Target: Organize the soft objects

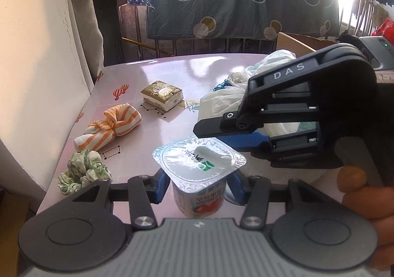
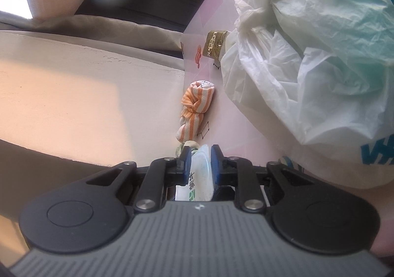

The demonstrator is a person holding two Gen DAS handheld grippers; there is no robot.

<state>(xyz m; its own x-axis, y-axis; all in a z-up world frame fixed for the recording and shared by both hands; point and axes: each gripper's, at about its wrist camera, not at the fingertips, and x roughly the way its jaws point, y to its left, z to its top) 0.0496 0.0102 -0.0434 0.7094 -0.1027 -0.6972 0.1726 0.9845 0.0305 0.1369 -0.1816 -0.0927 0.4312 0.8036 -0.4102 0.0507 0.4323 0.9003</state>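
Tabletop [image 1: 172, 75] surface, pink and glossy, runs along a cream wall at the far left edge, leaving only a thin strip of bare surface there. Nearest that edge lies a green-and-white scrunchie [image 1: 82, 172], close to the near tabletop edge. Just beyond it rests a knotted orange-striped cloth [image 1: 108, 127], and further back a gold-wrapped tissue pack [image 1: 162, 95] sits apart from both, with open surface around it. At centre, the left tool [image 1: 197, 188] is closed narrowly on the body of a foil-lidded yogurt cup [image 1: 199, 166], which stands upright between its blue pads. From the right, the right tool [image 1: 209, 133] reaches in sideways, rolled on its side, its fingers lying across the lid; in the right wrist view its pads [image 2: 213, 163] are pinched close on the lid's rim. White plastic bags [image 1: 229, 97] crowd the right portion of the tabletop behind the right tool, restricting room there. A cardboard box [image 1: 298, 42] stands beyond the bags.
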